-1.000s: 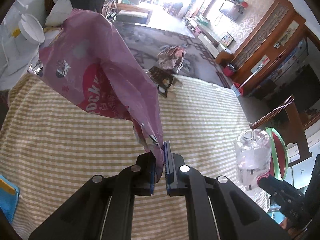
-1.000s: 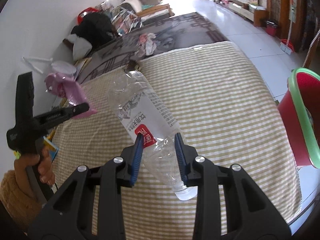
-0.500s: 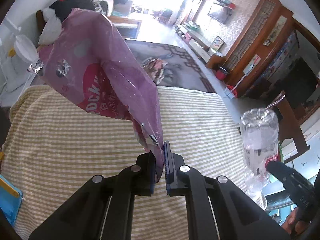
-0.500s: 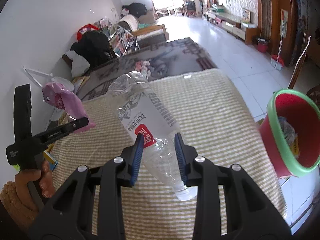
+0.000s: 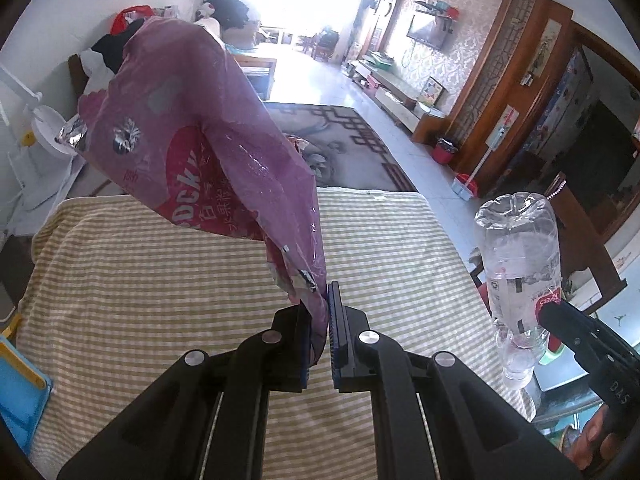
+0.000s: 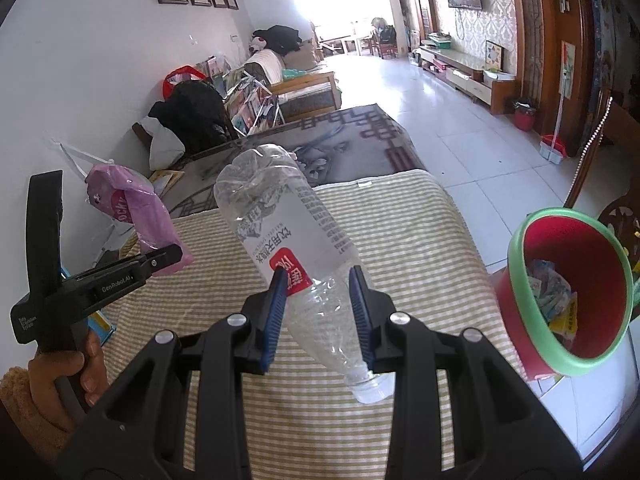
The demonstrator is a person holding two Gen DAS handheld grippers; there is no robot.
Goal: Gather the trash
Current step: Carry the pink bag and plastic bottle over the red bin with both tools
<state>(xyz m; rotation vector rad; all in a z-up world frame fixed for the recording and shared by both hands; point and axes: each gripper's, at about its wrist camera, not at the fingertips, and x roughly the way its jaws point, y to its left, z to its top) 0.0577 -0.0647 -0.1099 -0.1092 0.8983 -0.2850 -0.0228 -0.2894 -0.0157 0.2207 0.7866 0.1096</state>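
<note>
Left gripper (image 5: 320, 330): black jaws with ribbed blue pads, closed almost fully on the bottom corner of the pink wrapper (image 5: 208, 152).
Pink wrapper: thin, glossy, crinkled plastic film with a red patch and white lettering; it rises up and to the left above the table, foil showing at its far torn corner.
Right gripper (image 6: 318, 308): jaws partly closed, clamping the clear bottle (image 6: 292, 248) just below its label.
Clear bottle: crumpled transparent plastic, white-and-red label, white cap pointing near, dented base pointing far; held tilted above the tablecloth.
Tablecloth (image 6: 400, 232): woven fabric, beige-and-white checks.
Bin (image 6: 532, 304): round red plastic bucket with green rim, right of the table, holding coloured wrappers.
</note>
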